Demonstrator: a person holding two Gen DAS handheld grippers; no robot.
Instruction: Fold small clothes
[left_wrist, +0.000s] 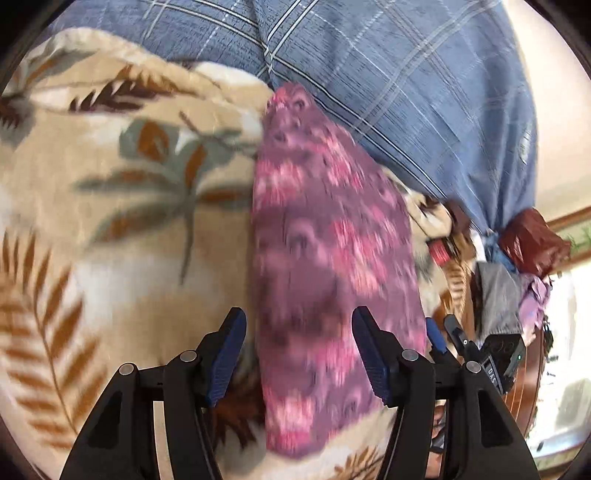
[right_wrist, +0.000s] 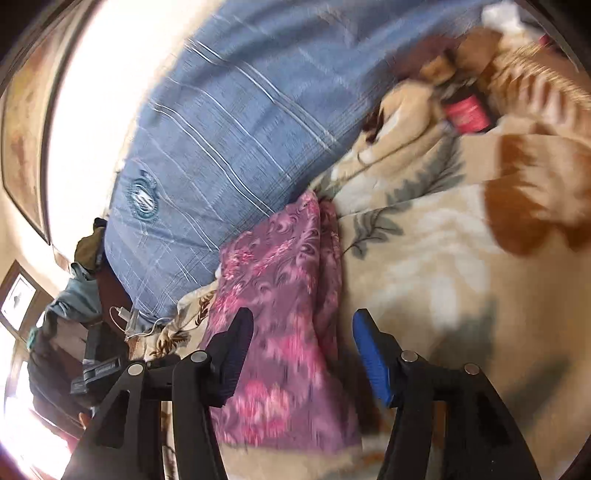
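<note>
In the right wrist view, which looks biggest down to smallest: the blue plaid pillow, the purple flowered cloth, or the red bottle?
As they appear in that view:
1. blue plaid pillow
2. purple flowered cloth, though it lies nearer the camera, which enlarges it
3. red bottle, small and farther off, blurred

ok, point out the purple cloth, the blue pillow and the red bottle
purple cloth (left_wrist: 325, 258): left wrist view, middle of the folded fabric
blue pillow (right_wrist: 221, 140): right wrist view, striped front face
red bottle (right_wrist: 467, 114): right wrist view, its label
</note>
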